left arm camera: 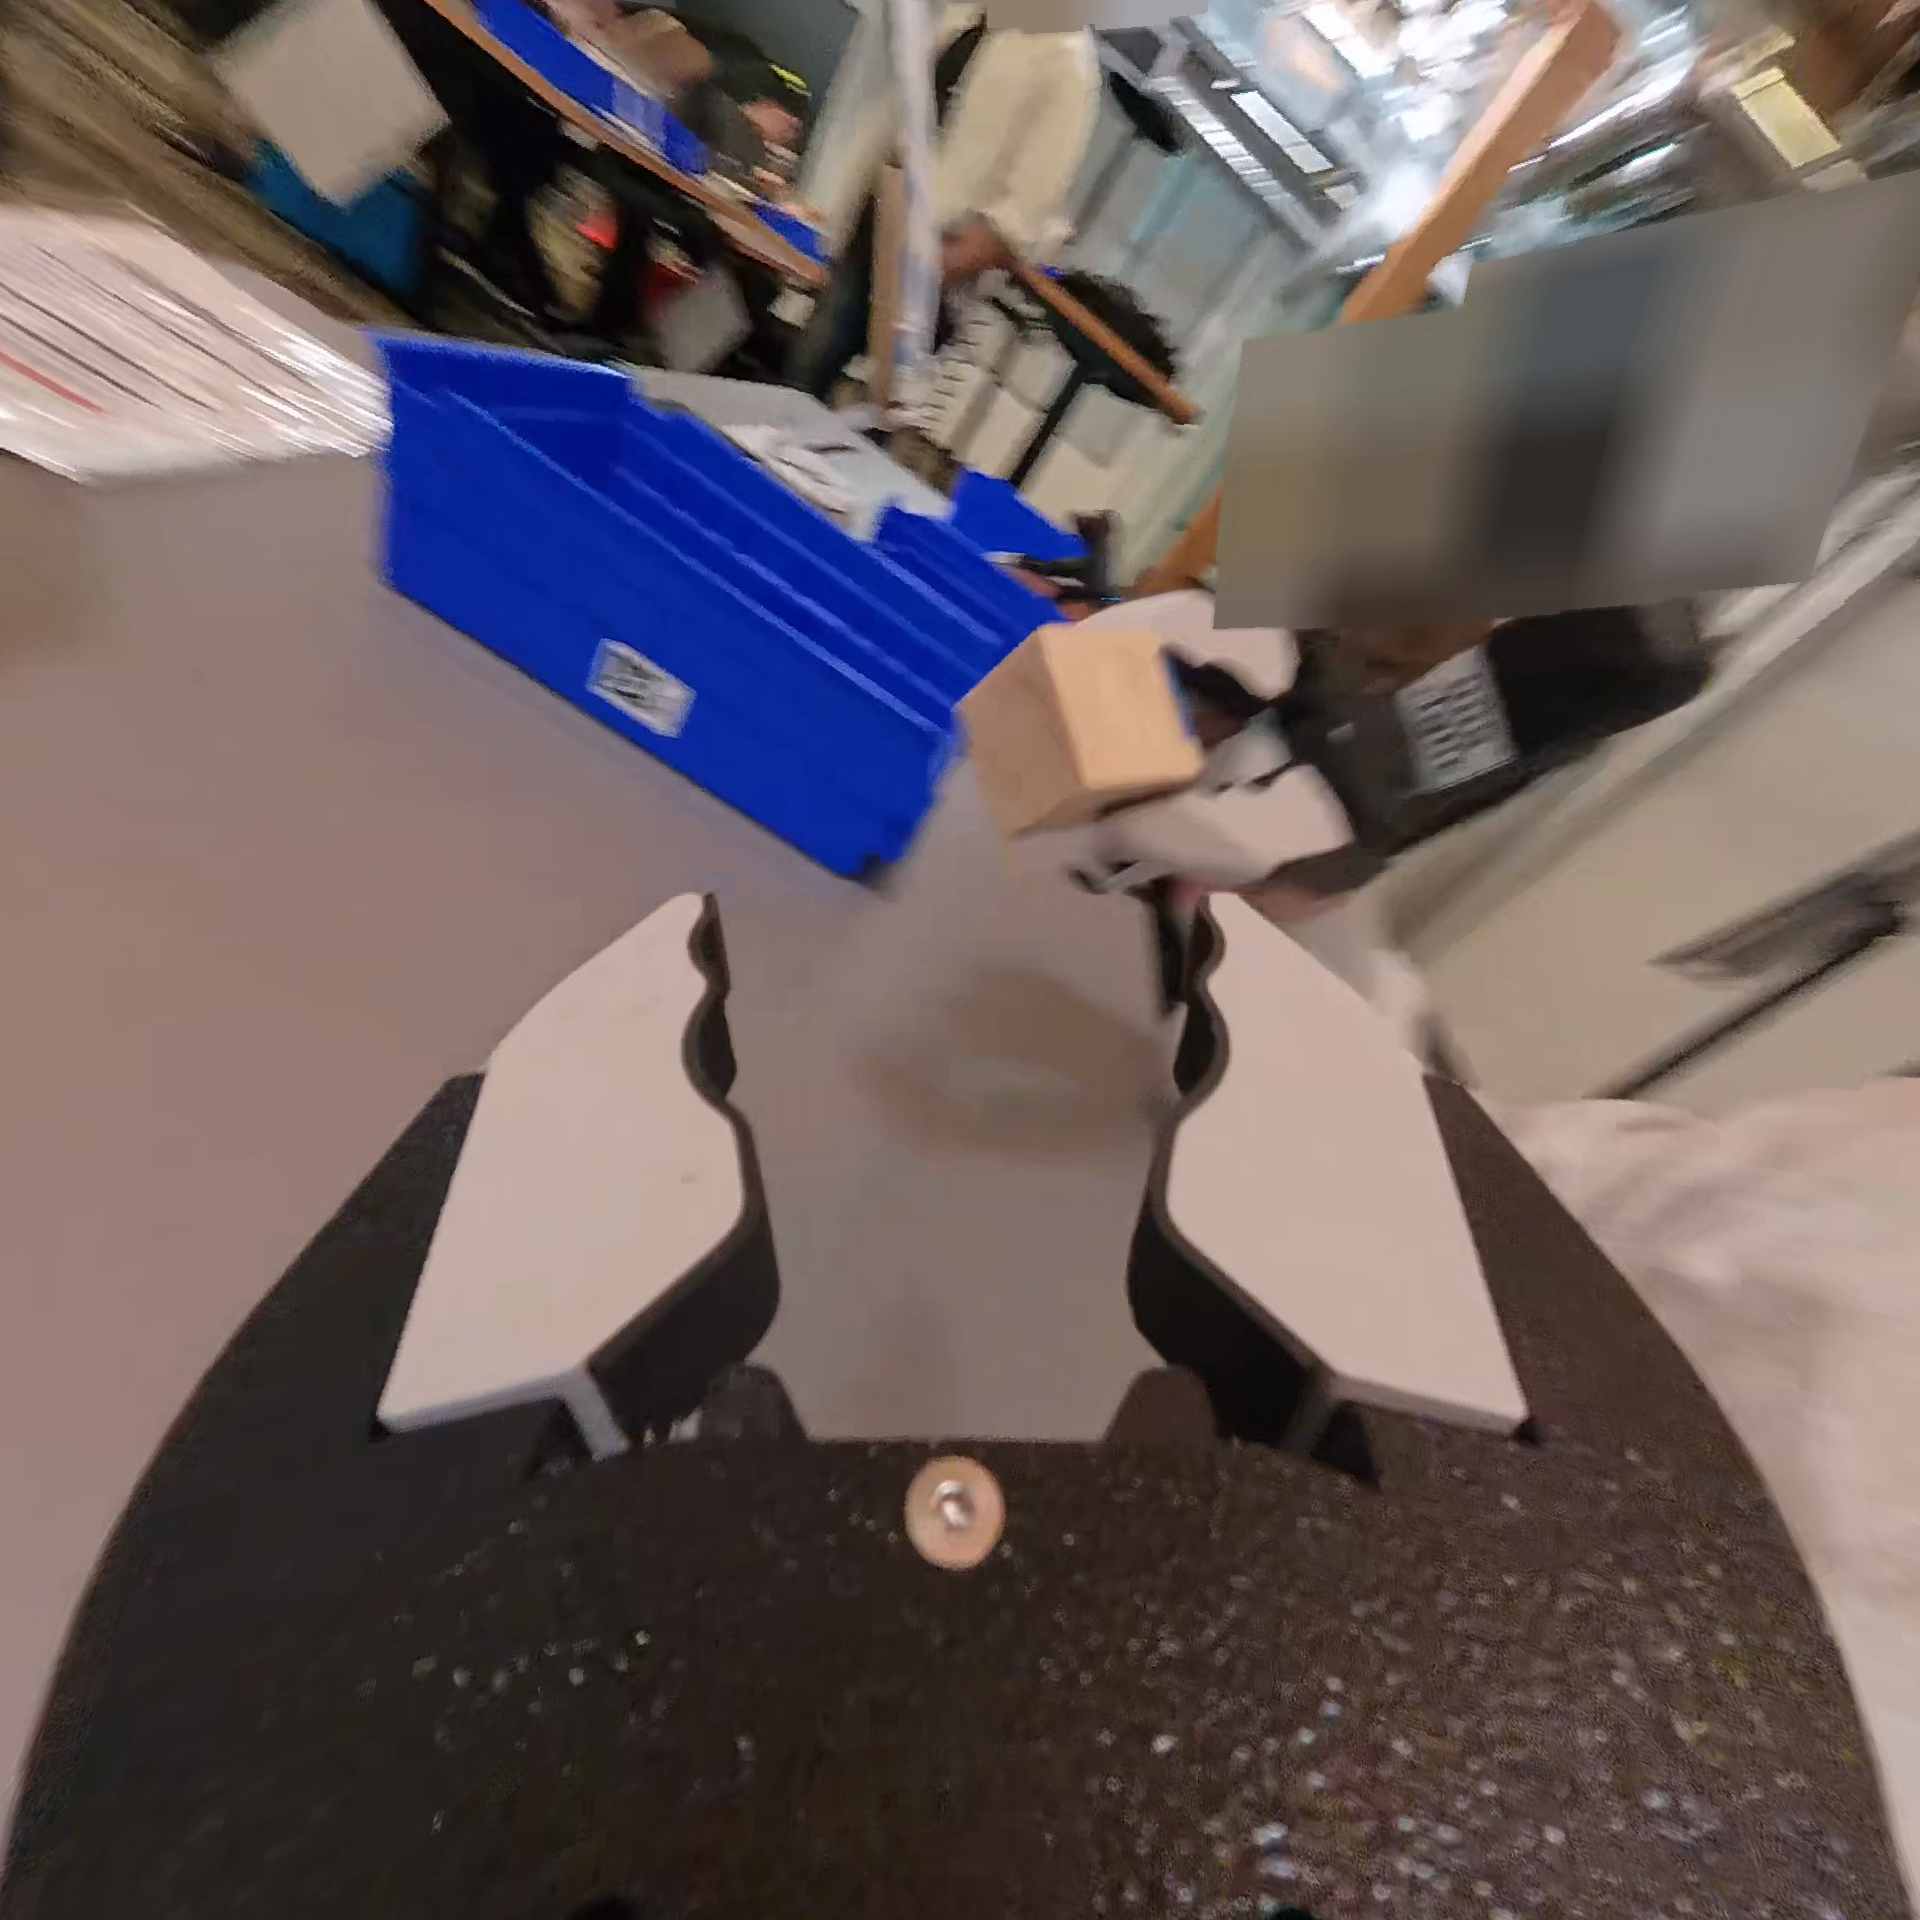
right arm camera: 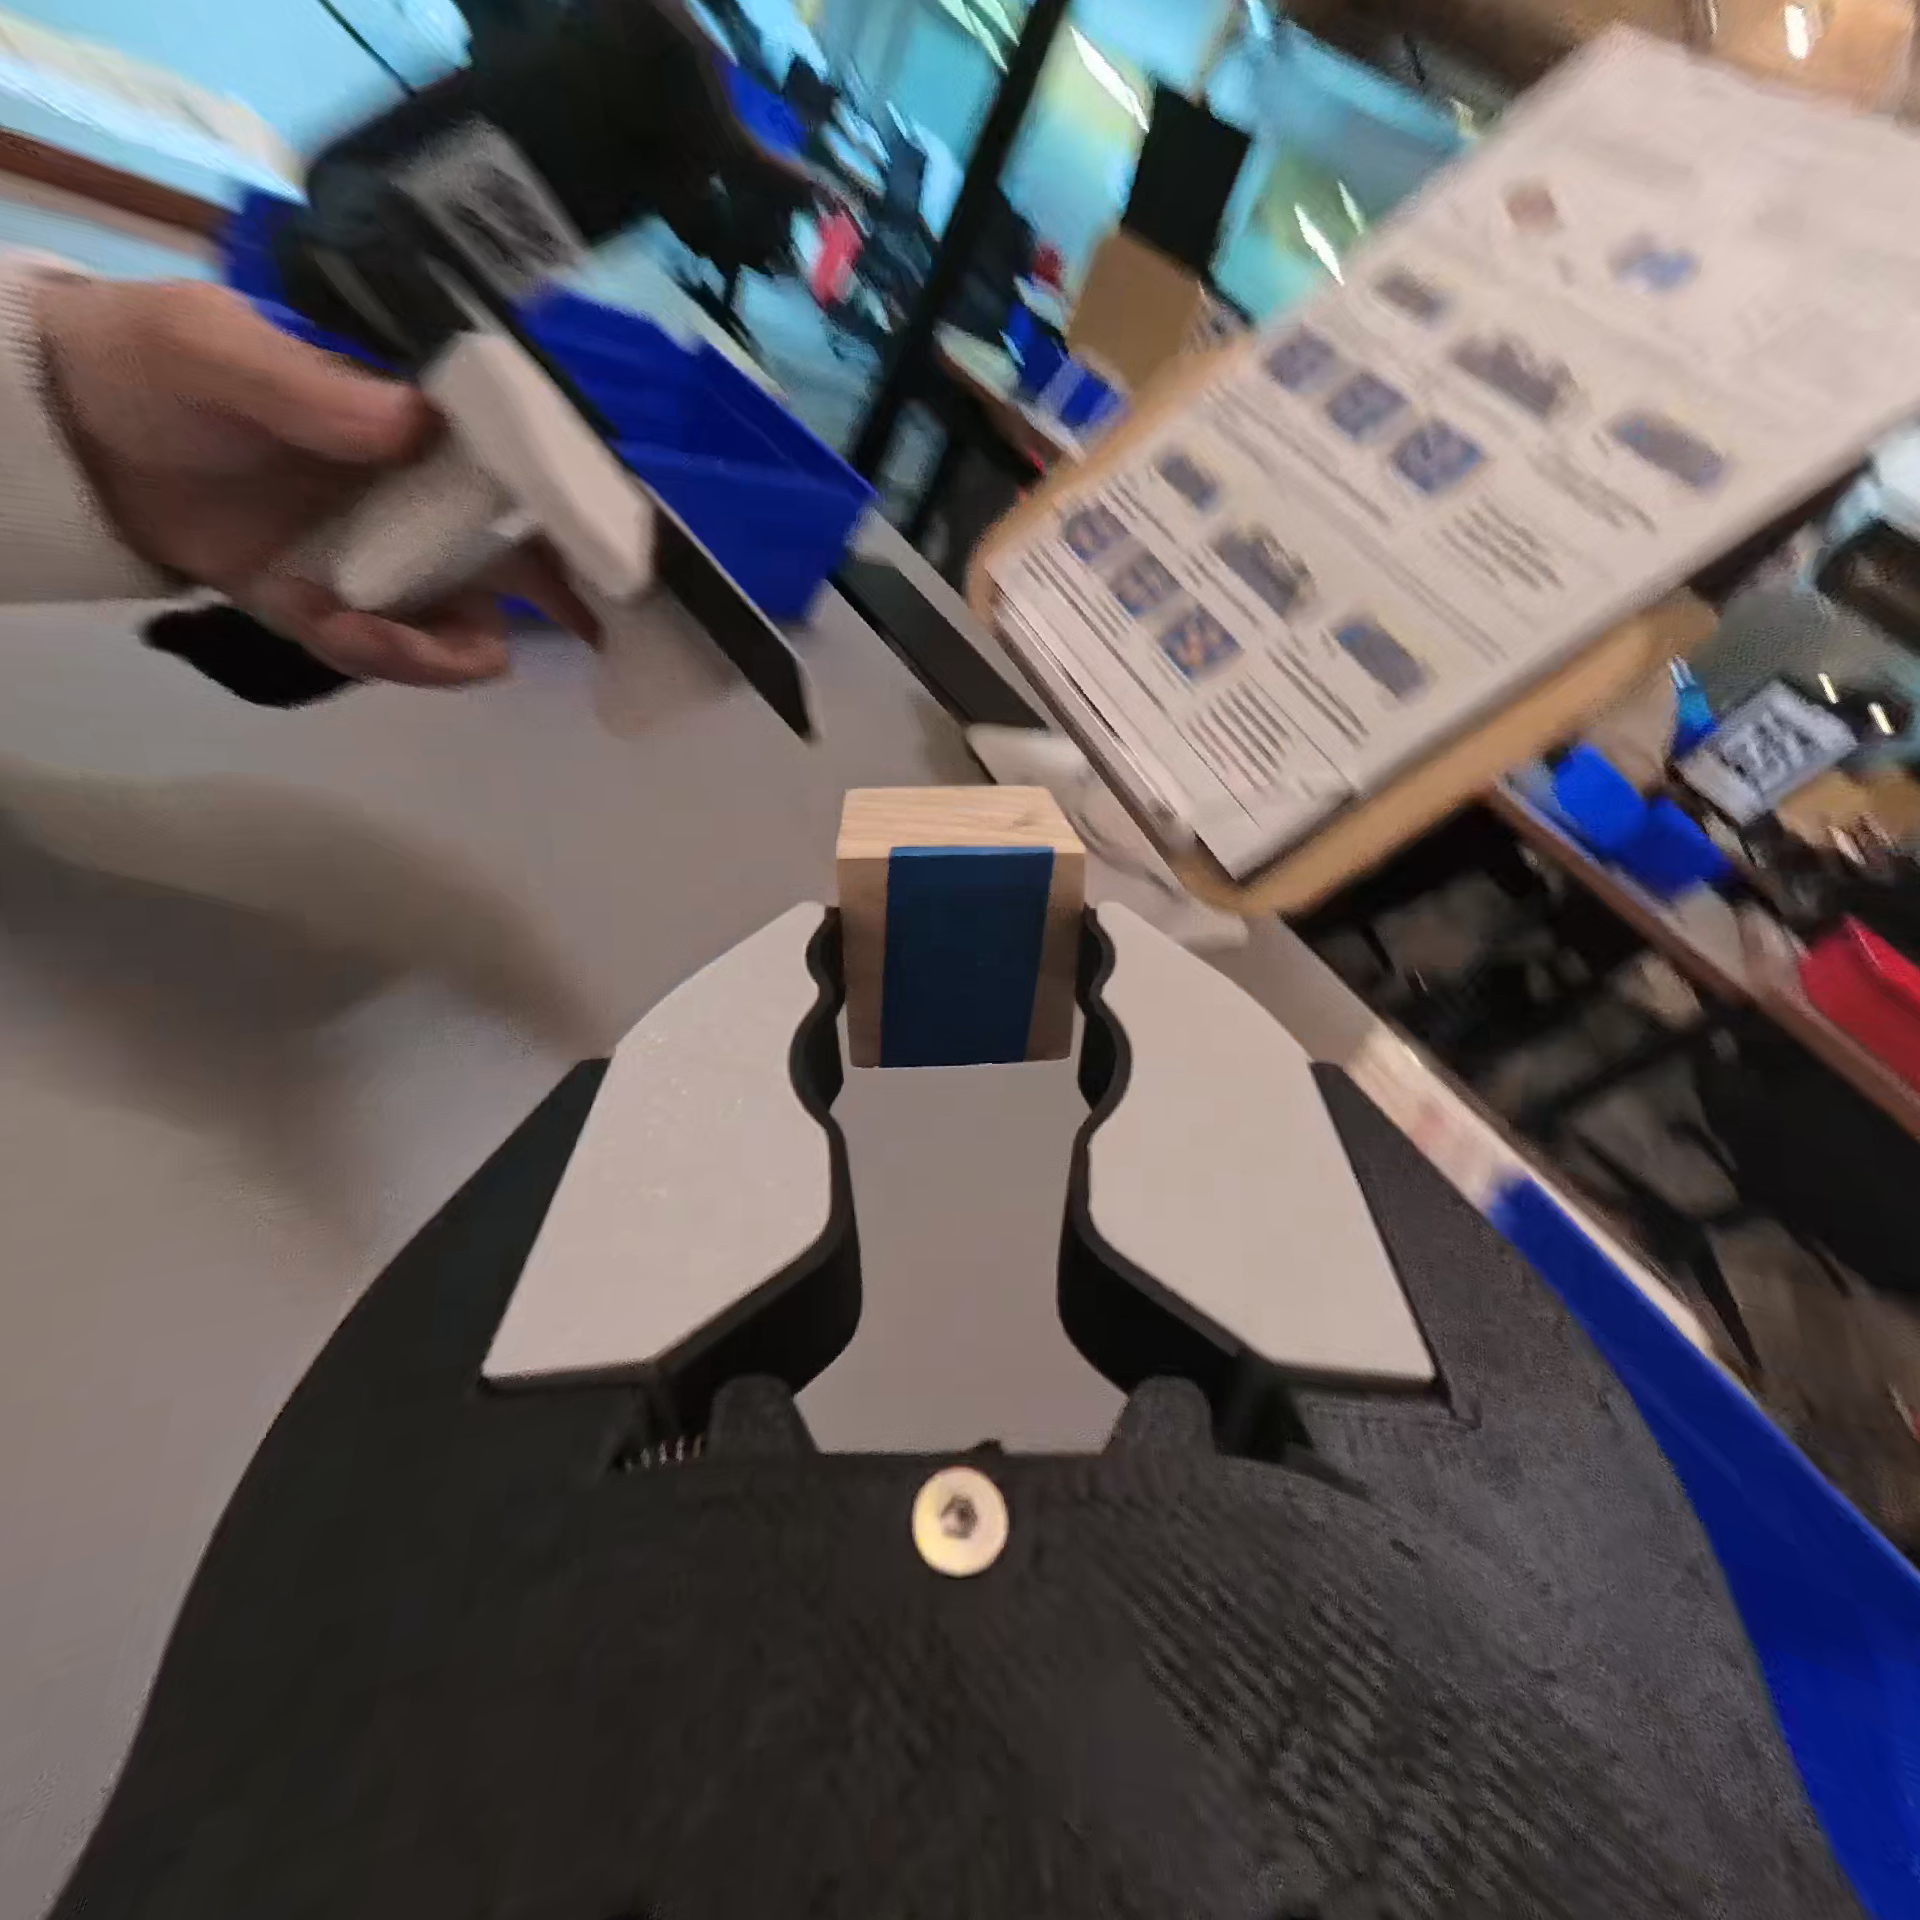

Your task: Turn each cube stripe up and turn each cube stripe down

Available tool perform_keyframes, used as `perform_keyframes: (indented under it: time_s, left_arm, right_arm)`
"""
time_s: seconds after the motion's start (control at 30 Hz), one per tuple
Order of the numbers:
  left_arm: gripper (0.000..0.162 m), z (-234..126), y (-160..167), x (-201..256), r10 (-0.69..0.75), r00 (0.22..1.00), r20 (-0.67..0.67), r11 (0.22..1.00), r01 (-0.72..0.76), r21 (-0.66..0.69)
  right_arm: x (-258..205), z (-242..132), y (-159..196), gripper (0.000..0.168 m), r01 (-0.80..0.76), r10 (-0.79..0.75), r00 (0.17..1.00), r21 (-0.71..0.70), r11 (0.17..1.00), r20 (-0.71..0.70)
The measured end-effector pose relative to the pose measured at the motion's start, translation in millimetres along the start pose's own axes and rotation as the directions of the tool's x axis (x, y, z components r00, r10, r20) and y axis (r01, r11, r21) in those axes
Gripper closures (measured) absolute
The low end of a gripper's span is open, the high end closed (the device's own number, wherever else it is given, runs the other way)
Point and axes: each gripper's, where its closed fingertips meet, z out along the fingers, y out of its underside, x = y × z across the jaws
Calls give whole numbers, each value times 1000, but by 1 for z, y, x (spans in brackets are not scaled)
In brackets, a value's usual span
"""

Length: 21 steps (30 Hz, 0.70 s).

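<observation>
My right gripper (right arm camera: 961, 935) is shut on a wooden cube (right arm camera: 961, 935) with a blue stripe on the face turned toward the camera; it holds the cube above the grey table (right arm camera: 312, 935). The same cube (left arm camera: 1081, 727) shows in the left wrist view at upper right, held in the air by the right gripper (left arm camera: 1164, 790), with plain wood faces showing. My left gripper (left arm camera: 956, 935) is open and empty over the table (left arm camera: 208, 831), below and left of the cube. It also shows in the right wrist view (right arm camera: 727, 644), held by a hand at upper left. Both views are blurred.
A blue bin (left arm camera: 665, 623) stands on the table beyond my left gripper, and shows in the right wrist view (right arm camera: 727, 488). A stack of printed sheets (right arm camera: 1455, 447) lies at the table's far right. The table edge (right arm camera: 1403, 1091) runs along the right. A person stands in the background (left arm camera: 997, 156).
</observation>
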Motion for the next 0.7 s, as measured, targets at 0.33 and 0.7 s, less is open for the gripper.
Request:
perform_keyframes:
  time_s: [0.33,0.7]
  left_arm:
    - [67,-10,2,-83,252,840,481,948,-315,53]
    - [73,-12,15,-89,262,807,530,940,-337,48]
  right_arm:
    - [170,-102,163,125,-407,248,913,-762,504,-324]
    - [197,-99,255,124,-562,397,772,-825,62,-497]
